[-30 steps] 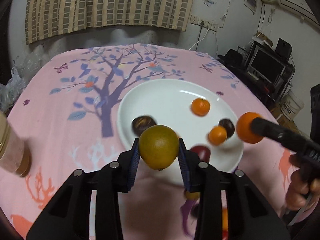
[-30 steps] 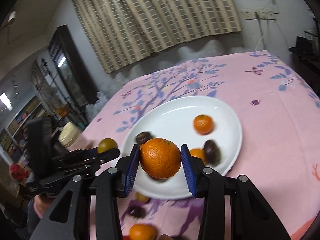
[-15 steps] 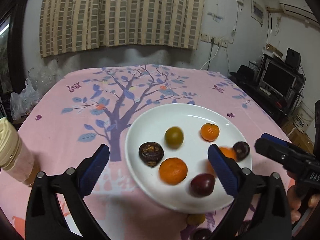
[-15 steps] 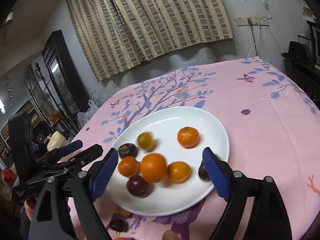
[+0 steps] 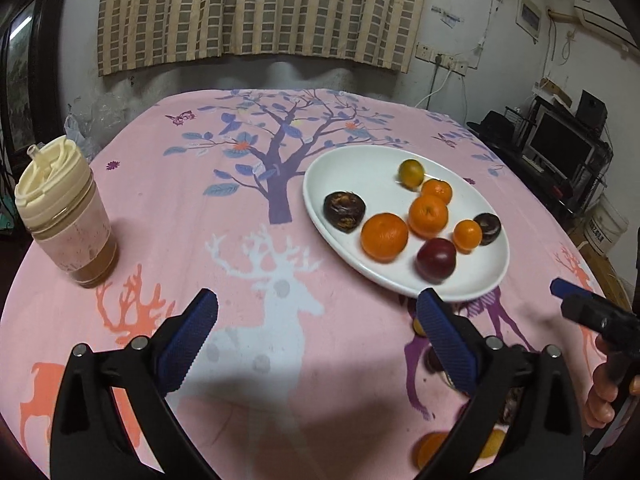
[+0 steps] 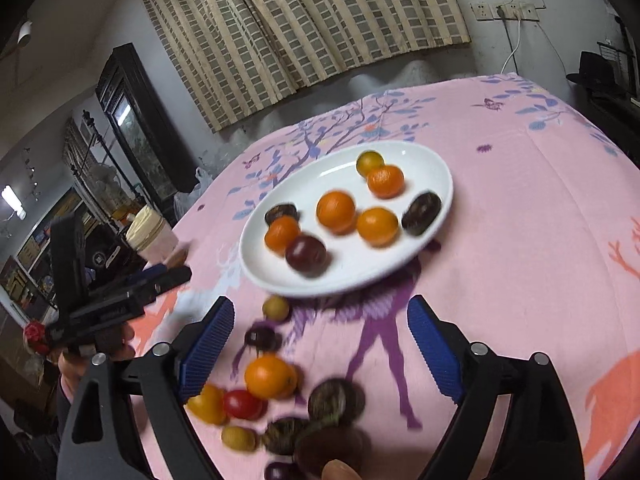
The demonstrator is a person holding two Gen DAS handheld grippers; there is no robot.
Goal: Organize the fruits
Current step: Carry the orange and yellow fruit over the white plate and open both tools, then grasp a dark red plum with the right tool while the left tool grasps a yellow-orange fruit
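A white plate (image 5: pixel 360 160) (image 6: pixel 424 156) on the pink tablecloth holds several oranges (image 5: pixel 384 237) (image 6: pixel 336 211), a yellow-green fruit (image 5: pixel 411 173) (image 6: pixel 369 162), a dark red plum (image 5: pixel 436 260) (image 6: pixel 306 255) and two dark wrinkled fruits (image 5: pixel 344 212). My left gripper (image 5: pixel 318 338) is open and empty, over the cloth in front of the plate. My right gripper (image 6: pixel 320 354) is open and empty, above a pile of loose fruit: an orange (image 6: pixel 267 376), a red one (image 6: pixel 241 404), yellow ones and dark wrinkled ones (image 6: pixel 334 400).
A jar with a cream lid (image 5: pixel 66 216) (image 6: pixel 150 232) stands on the table's left side. The right gripper's tip shows at the right edge of the left wrist view (image 5: pixel 592 312). A TV and shelves (image 5: pixel 560 152) stand right of the table.
Both grippers let go of their fruit, the yellow-green one and an orange, onto the plate, opened wide and drew back from the plate toward the table's near side.
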